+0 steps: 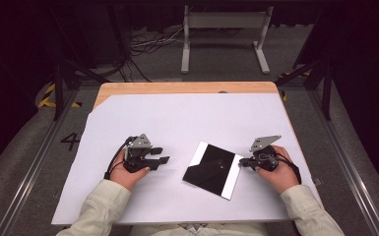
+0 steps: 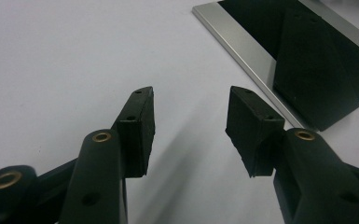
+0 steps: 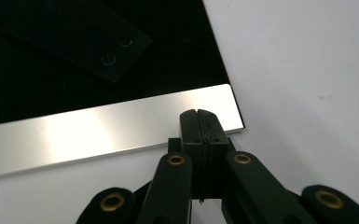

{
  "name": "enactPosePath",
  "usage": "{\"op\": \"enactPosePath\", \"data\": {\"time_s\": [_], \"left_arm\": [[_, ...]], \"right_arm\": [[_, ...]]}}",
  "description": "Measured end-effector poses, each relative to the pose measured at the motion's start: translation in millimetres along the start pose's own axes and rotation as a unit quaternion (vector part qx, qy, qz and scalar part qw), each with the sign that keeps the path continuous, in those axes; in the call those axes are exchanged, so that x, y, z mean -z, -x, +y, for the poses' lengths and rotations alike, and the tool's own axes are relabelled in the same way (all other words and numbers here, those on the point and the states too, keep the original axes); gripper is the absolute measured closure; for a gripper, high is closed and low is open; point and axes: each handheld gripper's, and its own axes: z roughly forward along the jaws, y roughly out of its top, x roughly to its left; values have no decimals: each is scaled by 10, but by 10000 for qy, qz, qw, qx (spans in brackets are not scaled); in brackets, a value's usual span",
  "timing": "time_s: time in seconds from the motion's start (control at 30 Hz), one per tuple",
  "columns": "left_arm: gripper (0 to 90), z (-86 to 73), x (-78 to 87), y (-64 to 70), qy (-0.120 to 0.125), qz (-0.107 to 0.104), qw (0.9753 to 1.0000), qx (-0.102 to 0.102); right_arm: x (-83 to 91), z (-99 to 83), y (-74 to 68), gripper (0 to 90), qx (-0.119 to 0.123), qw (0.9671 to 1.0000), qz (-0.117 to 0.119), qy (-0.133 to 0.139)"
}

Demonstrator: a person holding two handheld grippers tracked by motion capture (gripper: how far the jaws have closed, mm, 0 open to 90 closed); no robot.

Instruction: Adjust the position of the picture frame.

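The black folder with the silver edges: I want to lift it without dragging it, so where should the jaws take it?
Probably by the silver edge of the black folder, coming in low from the right gripper side. It lies flat on the white sheet, so only a thin rim offers a bite.

The high view looks forward and down on the table (image 1: 128,89) from above the person's side. Each gripper view sits low and close, facing along its own jaws across the white sheet (image 2: 74,56). All three share the black panel (image 1: 211,167) (image 2: 307,60) (image 3: 74,70) with silver edges
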Motion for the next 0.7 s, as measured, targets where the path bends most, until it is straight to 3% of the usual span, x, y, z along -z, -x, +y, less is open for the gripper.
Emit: {"op": "enactPosePath", "data": {"time_s": [0.4, 0.7], "left_arm": [[524, -5, 11, -12, -3, -18, 10000, 35], [524, -9, 14, -19, -8, -34, 10000, 25]], "right_arm": [[-312, 349, 34, 900, 13, 9998, -171, 94], [-436, 446, 32, 900, 13, 9997, -54, 248]]}}
